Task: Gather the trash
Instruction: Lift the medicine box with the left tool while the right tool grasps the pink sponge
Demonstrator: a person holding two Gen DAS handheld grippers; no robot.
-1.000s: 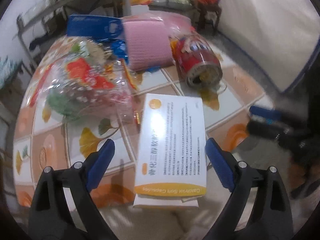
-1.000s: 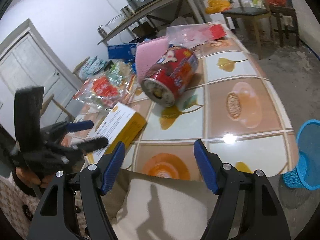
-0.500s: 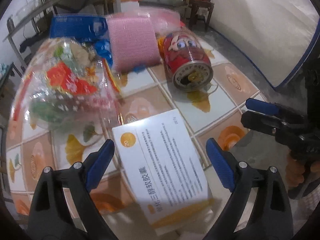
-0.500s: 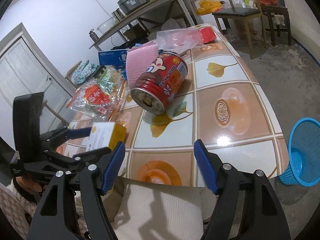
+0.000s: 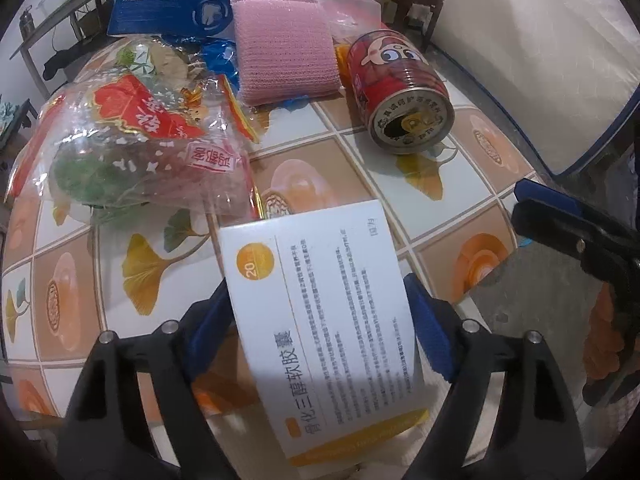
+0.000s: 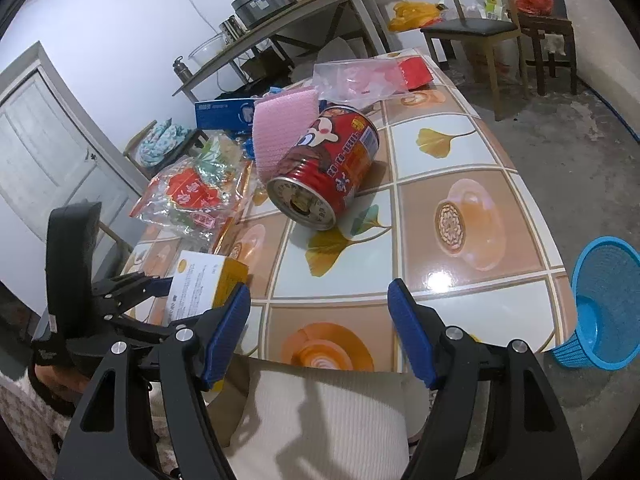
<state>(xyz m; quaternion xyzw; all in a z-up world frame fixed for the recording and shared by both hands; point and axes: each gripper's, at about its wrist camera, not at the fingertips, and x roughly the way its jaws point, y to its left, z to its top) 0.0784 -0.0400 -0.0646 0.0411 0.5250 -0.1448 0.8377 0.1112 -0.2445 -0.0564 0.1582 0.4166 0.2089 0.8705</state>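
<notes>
Left wrist view, nearest first: the left gripper (image 5: 320,320) has just been closing its jaws, and its 2 blue pads now press the sides of 1 white and yellow medicine box (image 5: 324,312), which carries a "20" in an orange circle and Chinese print. The box is held over the near edge of the tiled table (image 5: 472,208). Beyond the box lies 1 red can (image 5: 396,92) on its side, with a cartoon face on its label. Left of the can sit 1 pink sponge (image 5: 284,60), 1 clear snack bag (image 5: 136,136) with red labels, and 1 blue box (image 5: 168,12). In the right wrist view, the right gripper (image 6: 320,332) stands wide with nothing between its jaws, nearer than the can (image 6: 328,168). Right of the can, off the table, 1 blue basket (image 6: 604,304) stands on the floor.
</notes>
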